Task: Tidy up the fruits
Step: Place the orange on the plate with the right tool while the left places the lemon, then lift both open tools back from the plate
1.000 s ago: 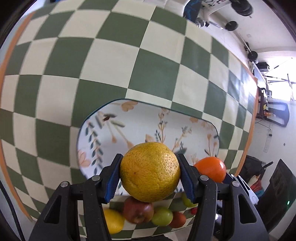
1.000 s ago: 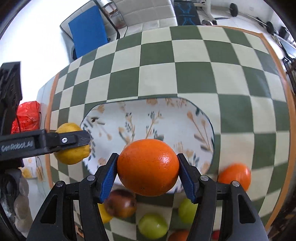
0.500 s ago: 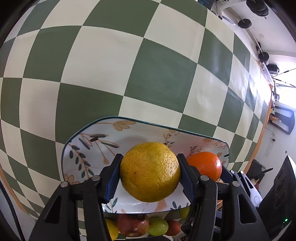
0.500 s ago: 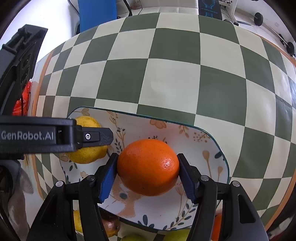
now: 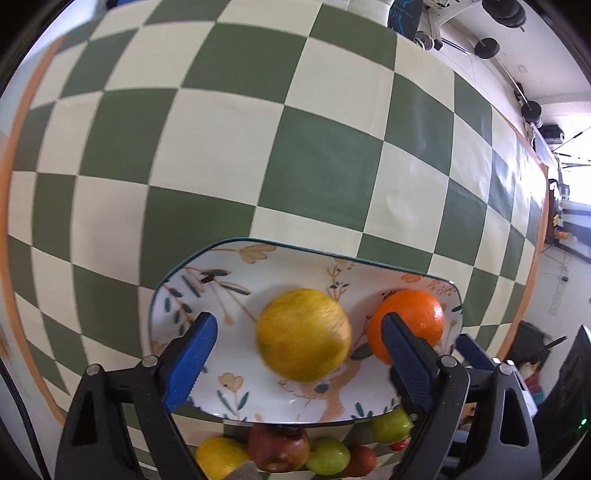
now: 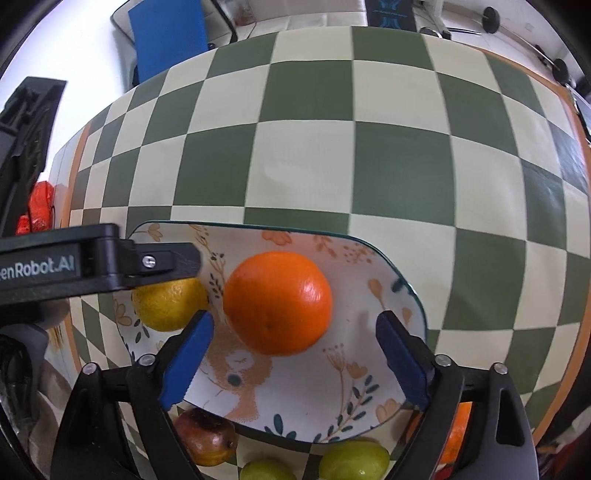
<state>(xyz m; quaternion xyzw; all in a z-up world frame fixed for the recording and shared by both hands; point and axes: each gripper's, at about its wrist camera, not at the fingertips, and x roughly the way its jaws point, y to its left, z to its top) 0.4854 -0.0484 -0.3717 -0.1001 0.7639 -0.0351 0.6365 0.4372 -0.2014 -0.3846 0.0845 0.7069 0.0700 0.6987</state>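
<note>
Left gripper [image 5: 297, 345] jaws opening, blue pads clear of the yellow citrus [image 5: 303, 335], which lies loose on the floral plate [image 5: 221, 258] between them, motion-blurred. Nothing gripped. In the left wrist view the yellow citrus is at plate centre and the orange [image 5: 413, 317] sits at 3 o'clock of it, near the plate's right end, partly behind the right blue pad.

Right gripper [image 6: 293, 341] jaws also opening, pads off the orange [image 6: 277, 302]; the fruit rests on the plate [image 6: 369, 258], nearer the left pad than the right. Released, no contact seen. In the right wrist view the yellow citrus [image 6: 166, 306] is at 9 o'clock of the orange, just beside it, partly covered by the other gripper's black body.

Writing: white text "enRobot.AI" [image 6: 40, 267] on that black body, first letters cut off at the frame edge. No other readable labels.

Plate: rounded oblong, dark green rim, leaf and flower print plus a tan animal face. It sits on a green-and-cream checkered tablecloth [image 5: 314, 166] with an orange border.

At 6 o'clock of the plate, on the cloth: red-brown apple [image 6: 207, 439], green fruits [image 6: 352, 459], a second yellow fruit [image 5: 218, 456], small red fruit [image 5: 362, 459]. Another orange fruit [image 6: 456, 432] shows behind the right finger, mostly hidden.

Blue panel [image 6: 166, 33] beyond the table at 11 o'clock.
</note>
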